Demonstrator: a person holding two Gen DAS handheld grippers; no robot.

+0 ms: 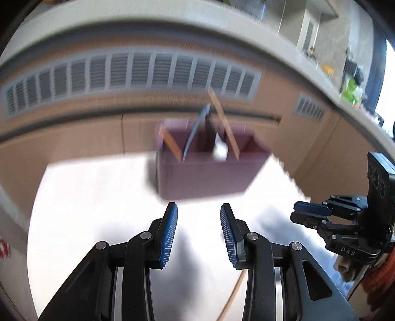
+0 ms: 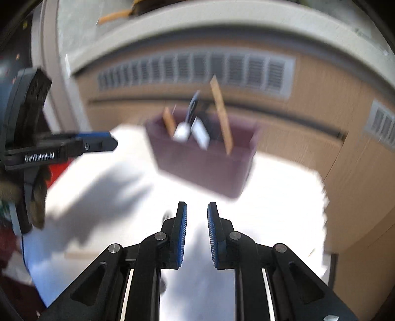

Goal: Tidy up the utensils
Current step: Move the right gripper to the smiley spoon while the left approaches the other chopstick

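Observation:
A maroon utensil holder [image 1: 205, 172] stands at the far side of a white table [image 1: 98, 197]; it also shows in the right wrist view [image 2: 202, 165]. Several utensils stand in it: wooden handles [image 1: 223, 123], a dark handle [image 1: 197, 126] and white pieces [image 2: 200, 134]. My left gripper [image 1: 198, 210] is open and empty, short of the holder. My right gripper [image 2: 197, 208] is slightly open and empty, also short of it. Each gripper shows in the other's view, the right one [image 1: 308, 212] and the left one [image 2: 98, 142]. Both views are blurred.
A thin wooden stick [image 1: 233, 296] lies on the table under my left gripper. Behind the table is a tan cabinet front with grey vents [image 1: 138, 74] under a pale countertop [image 1: 172, 22]. The table's right edge [image 2: 323, 197] is near.

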